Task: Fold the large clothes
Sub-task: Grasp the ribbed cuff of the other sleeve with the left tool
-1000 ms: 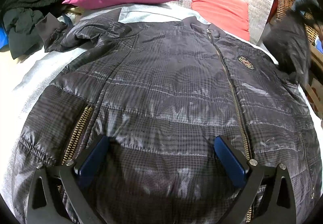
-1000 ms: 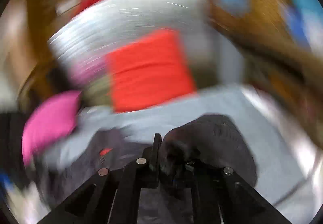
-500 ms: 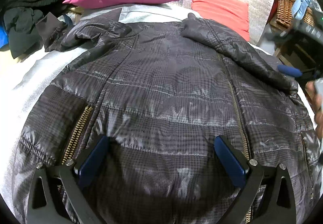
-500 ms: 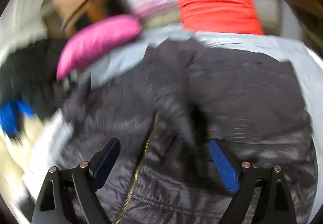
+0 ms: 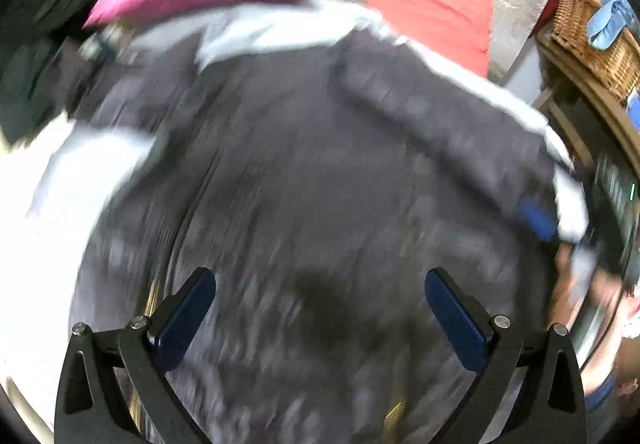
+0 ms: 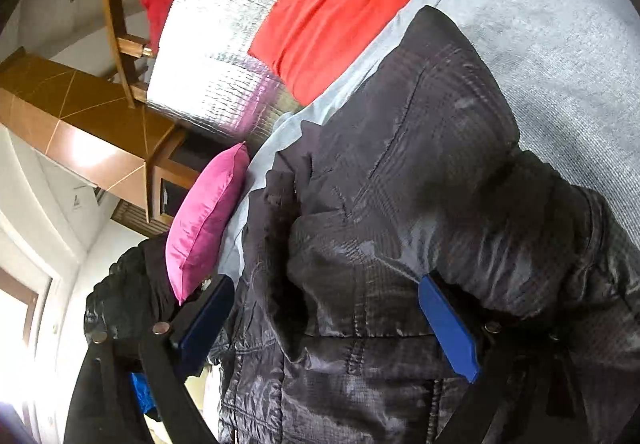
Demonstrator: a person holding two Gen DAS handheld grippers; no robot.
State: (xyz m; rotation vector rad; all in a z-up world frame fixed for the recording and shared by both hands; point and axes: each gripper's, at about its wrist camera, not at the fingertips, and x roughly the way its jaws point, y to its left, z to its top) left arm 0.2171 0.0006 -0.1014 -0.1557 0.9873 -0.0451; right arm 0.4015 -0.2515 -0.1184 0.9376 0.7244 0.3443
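Jacket (image 6: 400,203) sleeve (image 6: 460,147) is lying folded across its chest; both my jaws are standing wide, holding nothing. Slippery fabric risks sliding the sleeve back off.

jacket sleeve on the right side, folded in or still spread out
Folded in: the sleeve lies across the front of the dark jacket, not out on the grey cover.

Bed (image 6: 560,43), grey cover: dark jacket (image 6: 420,203), pink pillow (image 6: 204,219).
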